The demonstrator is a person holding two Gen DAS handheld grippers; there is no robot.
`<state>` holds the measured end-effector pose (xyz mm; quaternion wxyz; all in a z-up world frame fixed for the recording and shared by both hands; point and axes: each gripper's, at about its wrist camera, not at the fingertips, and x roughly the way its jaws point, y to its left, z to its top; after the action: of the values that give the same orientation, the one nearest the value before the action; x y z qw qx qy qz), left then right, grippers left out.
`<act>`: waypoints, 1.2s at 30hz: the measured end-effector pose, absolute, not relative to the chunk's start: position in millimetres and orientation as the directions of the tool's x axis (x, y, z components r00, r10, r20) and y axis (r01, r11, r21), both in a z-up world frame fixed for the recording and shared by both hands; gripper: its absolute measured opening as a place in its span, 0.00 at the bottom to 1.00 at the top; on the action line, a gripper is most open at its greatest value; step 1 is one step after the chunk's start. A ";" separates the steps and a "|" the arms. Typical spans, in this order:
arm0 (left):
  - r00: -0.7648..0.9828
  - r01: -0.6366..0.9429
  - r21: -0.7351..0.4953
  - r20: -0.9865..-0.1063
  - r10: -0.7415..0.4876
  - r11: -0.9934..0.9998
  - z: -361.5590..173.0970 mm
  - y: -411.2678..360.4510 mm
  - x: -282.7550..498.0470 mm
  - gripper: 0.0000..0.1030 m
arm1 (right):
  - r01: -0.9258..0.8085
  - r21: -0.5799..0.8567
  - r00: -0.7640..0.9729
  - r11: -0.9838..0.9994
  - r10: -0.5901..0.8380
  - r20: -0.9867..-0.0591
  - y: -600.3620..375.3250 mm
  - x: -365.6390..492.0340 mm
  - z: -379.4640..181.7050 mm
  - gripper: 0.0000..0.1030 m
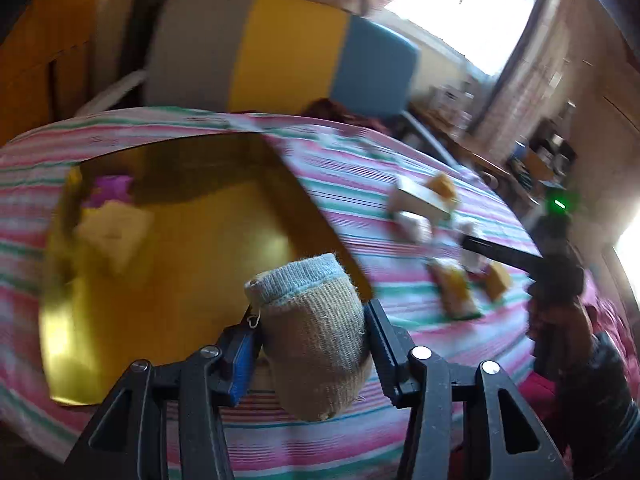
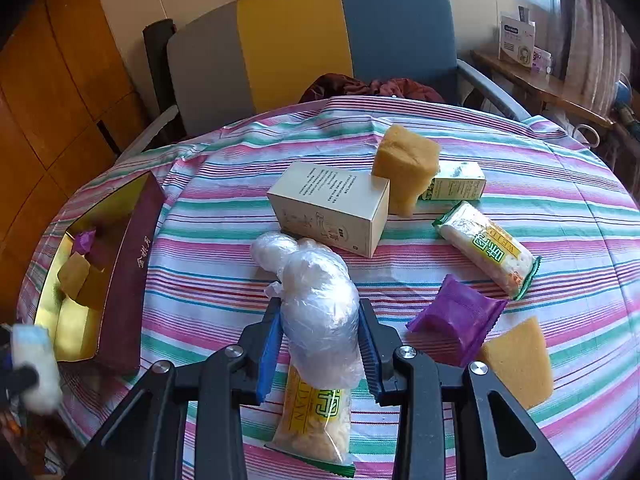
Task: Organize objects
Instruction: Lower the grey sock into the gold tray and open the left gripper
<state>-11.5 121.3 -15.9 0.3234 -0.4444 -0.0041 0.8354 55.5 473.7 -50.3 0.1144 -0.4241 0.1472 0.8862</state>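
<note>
My left gripper (image 1: 312,332) is shut on a rolled beige sock (image 1: 316,328) with a pale blue cuff. It holds the sock just over the near right edge of a gold-lined box (image 1: 192,248). The picture is blurred by motion. Inside the box lie a purple packet (image 1: 110,190) and a yellow sponge (image 1: 116,236). My right gripper (image 2: 320,320) is shut on a crumpled clear plastic bag (image 2: 320,300) above a yellow snack packet (image 2: 312,416). The same maroon box (image 2: 128,272) stands at the left of the right wrist view. The sock (image 2: 34,360) shows blurred at that view's lower left.
On the striped cloth (image 2: 224,280) lie a white carton (image 2: 332,208), a tall sponge (image 2: 404,164), a small green box (image 2: 456,180), a green-edged snack packet (image 2: 488,248), a purple packet (image 2: 456,316) and a sponge wedge (image 2: 516,360). A padded chair (image 2: 296,40) stands behind the table.
</note>
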 end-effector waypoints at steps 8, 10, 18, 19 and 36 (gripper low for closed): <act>-0.403 -0.314 -0.202 -0.856 0.323 -0.928 -55.0 54.9 -77.9 0.49 | -0.319 0.163 -0.624 -0.934 0.077 -0.777 470.5 55.7 -47.3 0.35; -0.389 -0.286 -0.183 -0.875 0.288 -0.941 -65.0 50.1 -89.6 0.49 | -0.319 0.161 -0.624 -0.934 0.079 -0.777 470.4 55.6 -47.5 0.35; -0.437 -0.270 -0.037 -0.886 0.156 -0.962 -82.2 55.7 -123.7 0.49 | -0.321 0.155 -0.622 -0.934 0.085 -0.778 471.2 55.2 -48.5 0.35; -0.435 -0.265 -0.033 -0.888 0.150 -0.964 -83.1 56.3 -128.3 0.50 | -0.322 0.154 -0.622 -0.934 0.086 -0.778 471.2 54.9 -48.7 0.35; -0.563 -0.249 0.010 -0.815 0.136 -0.968 -49.0 53.0 -98.9 0.65 | -0.334 0.129 -0.622 -0.934 0.115 -0.775 472.1 55.3 -48.3 0.35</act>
<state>-98.9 53.0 -49.0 0.1093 -0.4545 0.0620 0.8818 55.3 472.1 -48.3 0.1258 -0.4161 0.1314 0.8909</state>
